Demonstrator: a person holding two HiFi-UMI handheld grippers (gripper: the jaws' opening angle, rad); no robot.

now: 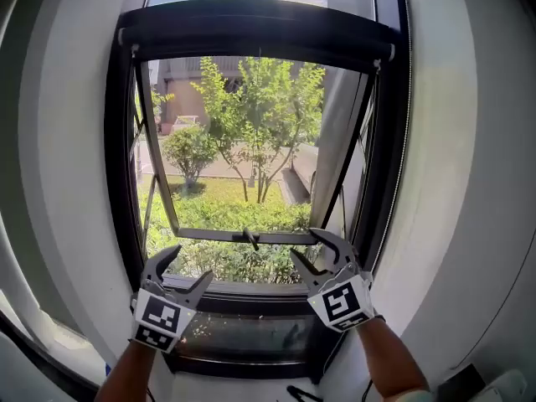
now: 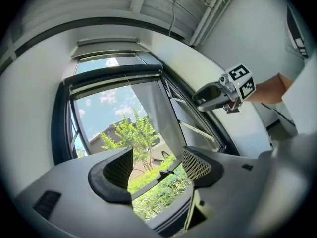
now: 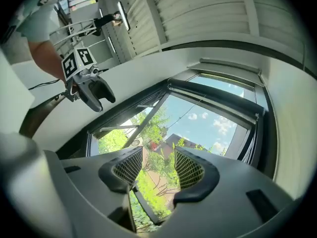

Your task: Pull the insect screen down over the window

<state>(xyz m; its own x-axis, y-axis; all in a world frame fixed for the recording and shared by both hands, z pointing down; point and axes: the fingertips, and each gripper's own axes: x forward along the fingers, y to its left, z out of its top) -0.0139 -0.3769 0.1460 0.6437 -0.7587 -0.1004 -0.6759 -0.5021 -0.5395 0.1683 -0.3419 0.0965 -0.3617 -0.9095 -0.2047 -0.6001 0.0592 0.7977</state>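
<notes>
While the insect screen (image 1: 255, 28) sat rolled at the top of the window (image 1: 120, 182), the left claw (image 1: 186, 266) and right claw (image 1: 316, 254) hung well below, jaws apart and empty; gripping its bar (image 1: 251, 51) evenly would likely keep the pull level.

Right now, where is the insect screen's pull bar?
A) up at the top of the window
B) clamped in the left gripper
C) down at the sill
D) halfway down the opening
A: the dark screen bar sits across the top of the window frame, the opening below is uncovered, and the left gripper and right gripper are open and empty.
</notes>
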